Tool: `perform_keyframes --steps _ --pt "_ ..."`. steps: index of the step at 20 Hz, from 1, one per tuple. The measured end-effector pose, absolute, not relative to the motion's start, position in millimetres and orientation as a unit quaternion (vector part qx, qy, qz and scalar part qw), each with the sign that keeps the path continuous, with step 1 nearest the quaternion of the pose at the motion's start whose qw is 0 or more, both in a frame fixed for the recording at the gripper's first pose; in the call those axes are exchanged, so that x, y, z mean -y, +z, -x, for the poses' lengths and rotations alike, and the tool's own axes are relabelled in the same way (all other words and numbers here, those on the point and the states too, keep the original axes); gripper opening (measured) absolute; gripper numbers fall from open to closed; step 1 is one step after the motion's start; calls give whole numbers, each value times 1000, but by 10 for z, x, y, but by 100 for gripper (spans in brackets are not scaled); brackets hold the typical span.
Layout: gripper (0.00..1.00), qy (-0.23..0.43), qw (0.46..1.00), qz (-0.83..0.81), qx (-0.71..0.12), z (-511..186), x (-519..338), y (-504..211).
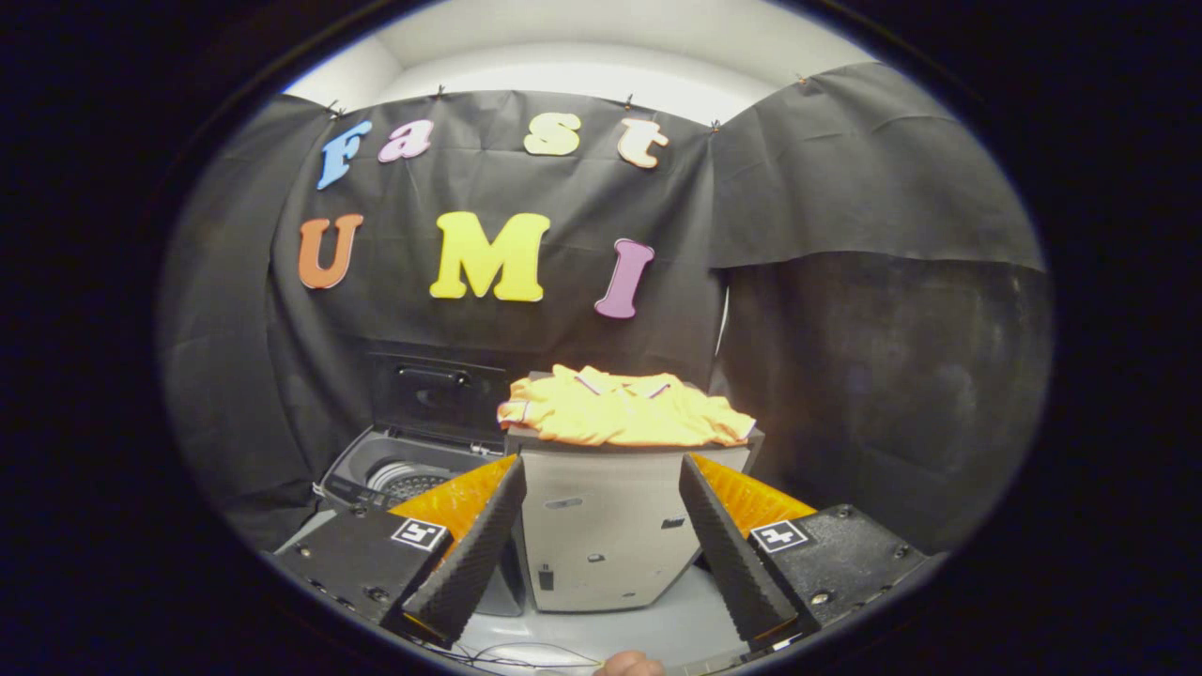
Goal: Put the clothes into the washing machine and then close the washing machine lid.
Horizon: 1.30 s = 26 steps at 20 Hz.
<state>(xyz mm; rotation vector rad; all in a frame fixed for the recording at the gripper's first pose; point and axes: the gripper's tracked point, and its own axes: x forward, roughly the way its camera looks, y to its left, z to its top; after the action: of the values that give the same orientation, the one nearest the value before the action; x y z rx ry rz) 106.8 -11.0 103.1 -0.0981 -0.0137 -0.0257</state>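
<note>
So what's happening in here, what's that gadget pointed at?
A person is holding a pair of tongs, open and empty, aimed at a yellow garment lying on top of a grey box. The garment sits beyond the fingertips, not yet touched. To the left of the box stands a small washing machine with its lid up, so the drum is ready. Nothing has gone in yet.

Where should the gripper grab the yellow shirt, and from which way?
Probably the shirt's front edge, which droops over the grey box's rim. Come from the front, a little above; the folded pile lies flat, so only the overhang offers a fold to pinch. The gripper has its jaws open, short of the shirt.
</note>
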Motion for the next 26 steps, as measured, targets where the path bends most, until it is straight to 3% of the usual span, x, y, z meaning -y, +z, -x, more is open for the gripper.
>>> perform_keyframes --steps 18,26 --pt "100 -12 995 75 -58 -3059 404 1670" --pt "100 -9 990 80 -118 -3792 461 1610"
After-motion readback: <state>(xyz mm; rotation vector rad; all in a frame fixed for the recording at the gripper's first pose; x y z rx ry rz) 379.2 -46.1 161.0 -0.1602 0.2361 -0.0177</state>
